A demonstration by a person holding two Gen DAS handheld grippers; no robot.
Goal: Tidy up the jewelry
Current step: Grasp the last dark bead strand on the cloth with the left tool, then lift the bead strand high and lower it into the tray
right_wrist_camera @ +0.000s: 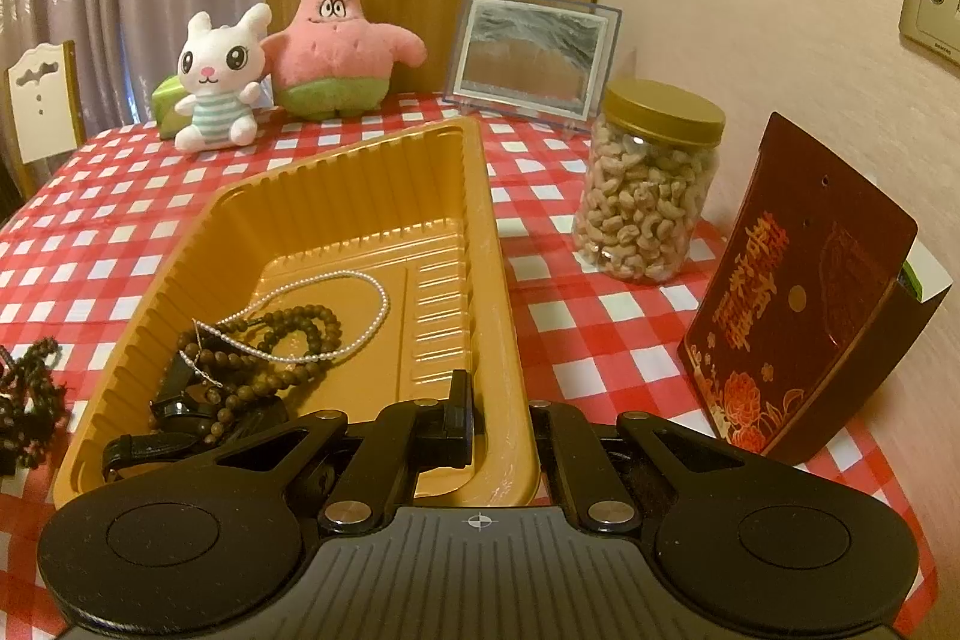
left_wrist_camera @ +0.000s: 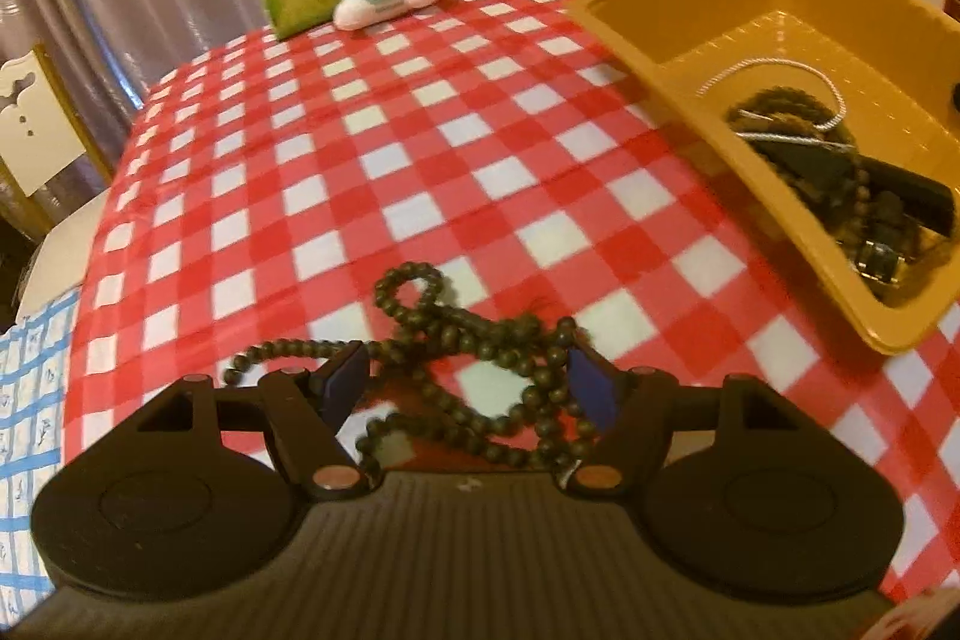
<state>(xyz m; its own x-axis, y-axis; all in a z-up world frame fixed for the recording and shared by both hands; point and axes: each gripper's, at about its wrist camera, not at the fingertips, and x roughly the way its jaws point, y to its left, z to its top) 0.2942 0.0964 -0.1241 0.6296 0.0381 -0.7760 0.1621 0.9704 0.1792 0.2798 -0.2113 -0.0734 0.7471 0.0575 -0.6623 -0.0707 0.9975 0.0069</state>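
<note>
A long dark bead necklace (left_wrist_camera: pixel 474 364) lies tangled on the red checked cloth. My left gripper (left_wrist_camera: pixel 471 382) is open, its blue pads on either side of the tangle. The yellow tray (left_wrist_camera: pixel 798 16) stands to its right, holding a pearl necklace (right_wrist_camera: pixel 336 316), brown beads (right_wrist_camera: pixel 282 340) and a black strap (right_wrist_camera: pixel 150 445). My right gripper (right_wrist_camera: pixel 501 424) is shut on the tray's near right wall (right_wrist_camera: pixel 510 400), one finger inside, one outside. The dark necklace also shows at the left edge of the right wrist view (right_wrist_camera: pixel 30 388).
A white bunny plush (right_wrist_camera: pixel 219 79) and a pink star plush (right_wrist_camera: pixel 336 40) sit at the table's back. A picture frame (right_wrist_camera: pixel 531 55), a nut jar (right_wrist_camera: pixel 651 181) and a dark red box (right_wrist_camera: pixel 804 292) stand right of the tray. A chair (left_wrist_camera: pixel 36 118) is at the left.
</note>
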